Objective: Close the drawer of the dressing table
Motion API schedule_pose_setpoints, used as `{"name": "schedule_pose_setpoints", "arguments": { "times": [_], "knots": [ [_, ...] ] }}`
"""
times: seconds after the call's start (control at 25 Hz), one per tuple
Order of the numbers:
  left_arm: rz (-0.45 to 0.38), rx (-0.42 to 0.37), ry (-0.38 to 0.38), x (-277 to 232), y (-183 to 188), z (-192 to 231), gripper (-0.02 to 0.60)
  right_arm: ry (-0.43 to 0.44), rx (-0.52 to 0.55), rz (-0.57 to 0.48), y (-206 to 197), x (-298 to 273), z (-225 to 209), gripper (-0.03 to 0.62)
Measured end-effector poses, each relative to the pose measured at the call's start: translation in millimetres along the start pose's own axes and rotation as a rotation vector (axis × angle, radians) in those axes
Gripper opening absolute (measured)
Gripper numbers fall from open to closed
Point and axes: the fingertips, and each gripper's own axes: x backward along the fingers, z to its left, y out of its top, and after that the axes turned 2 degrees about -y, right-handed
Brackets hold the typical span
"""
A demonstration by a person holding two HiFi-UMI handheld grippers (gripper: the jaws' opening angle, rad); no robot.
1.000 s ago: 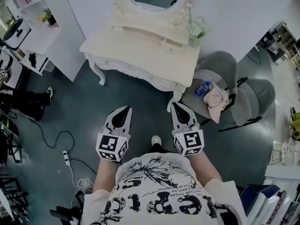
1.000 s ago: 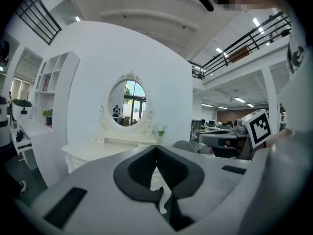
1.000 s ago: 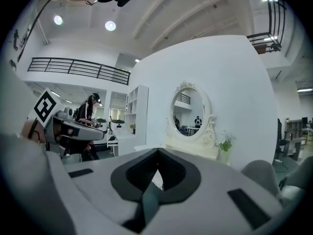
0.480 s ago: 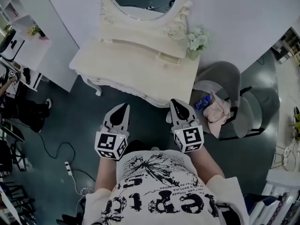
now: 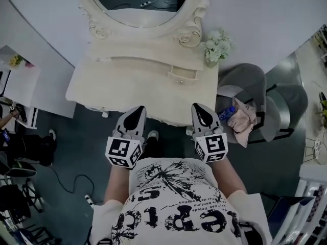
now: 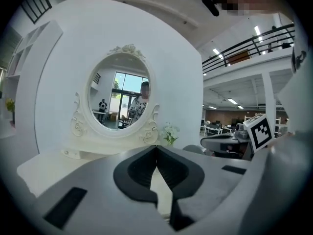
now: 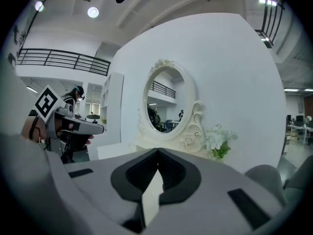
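Head view: the left gripper [image 5: 138, 108] and the right gripper [image 5: 198, 106] are held side by side at the front edge of the cream carved dressing table [image 5: 127, 88], each with its jaws brought together and nothing between them. Neither gripper can be seen to touch the furniture. The small cream drawer with a round knob [image 5: 182, 75] is set in the right part of the raised shelf under the oval mirror [image 5: 138, 4]; it appears to stand slightly proud of the shelf front, beyond the tips of the right gripper and apart from them. A bunch of white flowers [image 5: 217, 44] is seen at the table's right rear corner, and a grey chair [image 5: 240, 80] beside the table bears a blue bottle [image 5: 226, 113] and a pink cloth [image 5: 244, 119]

Left gripper view: the left gripper [image 6: 156, 148] is shown with its dark pads meeting at the tips, empty, and is pointed towards the mirror and the flowers

Right gripper view: the right gripper [image 7: 157, 151] is likewise shown shut tip to tip with nothing clamped, the mirror ahead and the flowers to its right; the drawer cannot be made out here
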Motion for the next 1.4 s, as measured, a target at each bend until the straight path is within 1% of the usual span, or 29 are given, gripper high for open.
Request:
{"name": "schedule_pose_setpoints", "arguments": {
  "times": [0.08,0.2,0.32,0.4,0.52,0.6,0.68,0.76,0.84,0.92,1.0,1.12,1.2,1.24,1.32,1.4],
  "knots": [
    [0.008,-0.017,-0.041,-23,10,27,0.018,-0.057,-0.014,0.009,4,-26,-5,0.015],
    [0.022,-0.046,-0.123,-57,26,64,0.018,-0.145,-0.049,0.019,13,-59,-14,0.015],
    [0.031,-0.064,-0.183,-86,37,96,0.018,-0.206,-0.074,0.025,17,-91,-22,0.015],
    [0.032,-0.058,-0.217,-105,41,114,0.018,-0.242,-0.103,0.032,14,-107,-26,0.015],
    [0.027,-0.046,-0.271,-129,40,128,0.018,-0.301,-0.15,0.054,1,-124,-36,0.015],
    [0.03,-0.03,-0.3,-144,38,133,0.018,-0.346,-0.171,0.09,-13,-135,-43,0.015],
    [0.038,0.014,-0.337,-154,35,133,0.018,-0.377,-0.182,0.152,-31,-143,-47,0.015],
    [0.048,0.047,-0.375,-163,30,132,0.018,-0.389,-0.19,0.214,-51,-149,-48,0.017],
    [0.064,0.034,-0.39,-172,21,133,0.018,-0.393,-0.207,0.255,-68,-156,-50,0.017],
    [0.092,0.0,-0.391,-181,7,133,0.018,-0.392,-0.234,0.282,-84,-163,-52,0.017],
    [0.125,-0.018,-0.394,-189,-11,132,0.018,-0.383,-0.252,0.311,-100,-170,-52,0.017],
    [0.151,-0.007,-0.401,-202,-32,132,0.018,-0.358,-0.248,0.362,-126,-184,-53,0.018],
    [0.157,-0.002,-0.391,-208,-42,134,0.018,-0.341,-0.234,0.397,-142,-191,-54,0.022],
    [0.157,0.0,-0.384,-210,-47,134,0.018,-0.329,-0.233,0.415,-149,-194,-53,0.036],
    [0.16,0.0,-0.376,-214,-55,134,0.018,-0.307,-0.244,0.449,-165,-202,-54,0.111],
    [0.174,0.014,-0.372,-220,-64,133,0.018,-0.304,-0.254,0.476,-179,-208,-57,0.118]
  ]
}}
